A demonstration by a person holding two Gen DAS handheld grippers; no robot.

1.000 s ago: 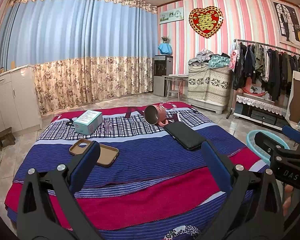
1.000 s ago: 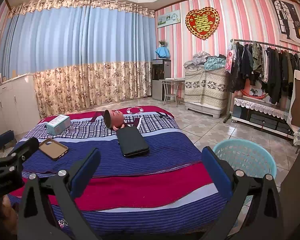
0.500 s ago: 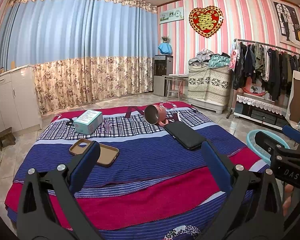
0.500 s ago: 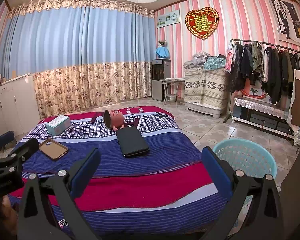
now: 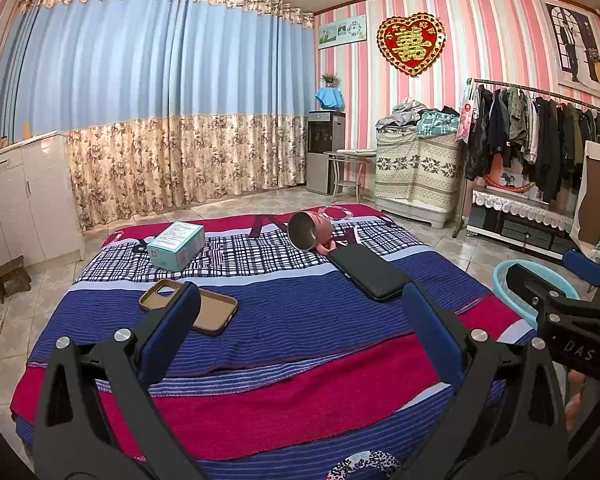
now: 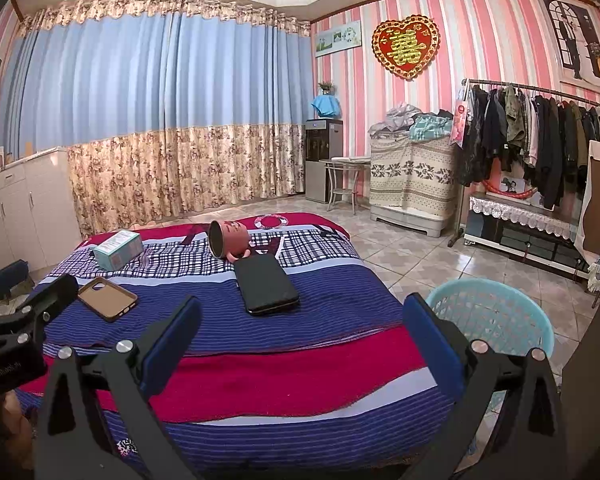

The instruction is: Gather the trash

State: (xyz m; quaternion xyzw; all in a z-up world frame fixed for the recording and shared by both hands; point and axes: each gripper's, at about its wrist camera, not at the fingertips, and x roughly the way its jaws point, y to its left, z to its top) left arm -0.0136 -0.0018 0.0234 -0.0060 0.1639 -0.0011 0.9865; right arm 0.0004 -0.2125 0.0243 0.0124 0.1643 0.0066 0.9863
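Note:
A striped bed (image 5: 300, 320) carries a teal box (image 5: 176, 246), a brown phone case (image 5: 188, 306), a tipped pink mug (image 5: 310, 232) and a black wallet-like case (image 5: 370, 272). The same things show in the right wrist view: box (image 6: 118, 249), phone case (image 6: 107, 298), mug (image 6: 228, 239), black case (image 6: 266, 284). A light blue basket (image 6: 496, 316) stands on the floor right of the bed. My left gripper (image 5: 296, 328) is open and empty over the bed's near edge. My right gripper (image 6: 300, 336) is open and empty, the basket just beyond its right finger.
White cabinets (image 5: 16, 204) stand at the left. A clothes rack (image 5: 540, 140) and a covered pile (image 5: 416, 168) line the right wall. A water dispenser (image 5: 326, 152) and small table (image 5: 350, 172) stand at the back. Tiled floor surrounds the bed.

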